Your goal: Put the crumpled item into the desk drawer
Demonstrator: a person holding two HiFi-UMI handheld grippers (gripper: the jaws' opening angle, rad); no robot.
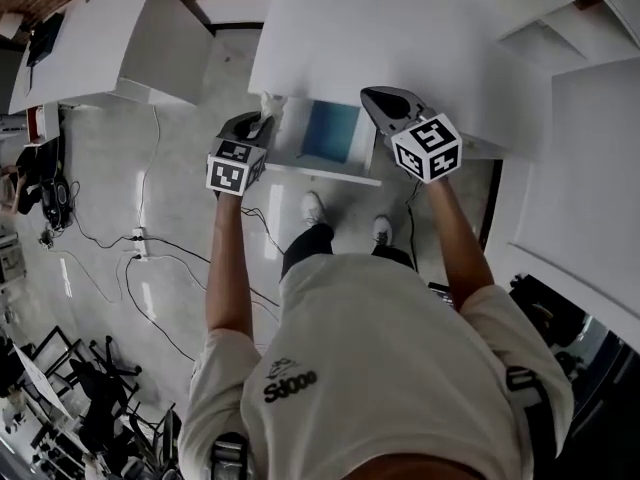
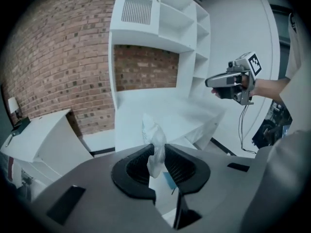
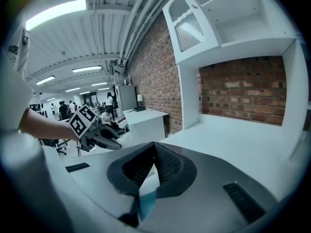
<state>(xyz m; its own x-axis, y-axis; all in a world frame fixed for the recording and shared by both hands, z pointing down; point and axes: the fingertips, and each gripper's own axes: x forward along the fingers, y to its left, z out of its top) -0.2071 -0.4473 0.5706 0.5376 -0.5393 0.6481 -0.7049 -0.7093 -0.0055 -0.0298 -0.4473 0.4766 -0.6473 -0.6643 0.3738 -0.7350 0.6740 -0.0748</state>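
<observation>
The left gripper (image 2: 159, 152) pinched the crumpled item (image 2: 151, 135) between its pads, holding it up by the left edge of the open drawer (image 1: 322, 171) of the desk (image 1: 400, 28), while the right gripper (image 3: 154, 147) hovered near the drawer's right side, jaws pressed together.

Dark logo (image 1: 289, 380) with a short word on the person's pale T-shirt (image 1: 400, 358), too skewed to read. Square black-and-white code markers on the left gripper (image 1: 262, 121) and right gripper (image 1: 376, 99) cubes.
</observation>
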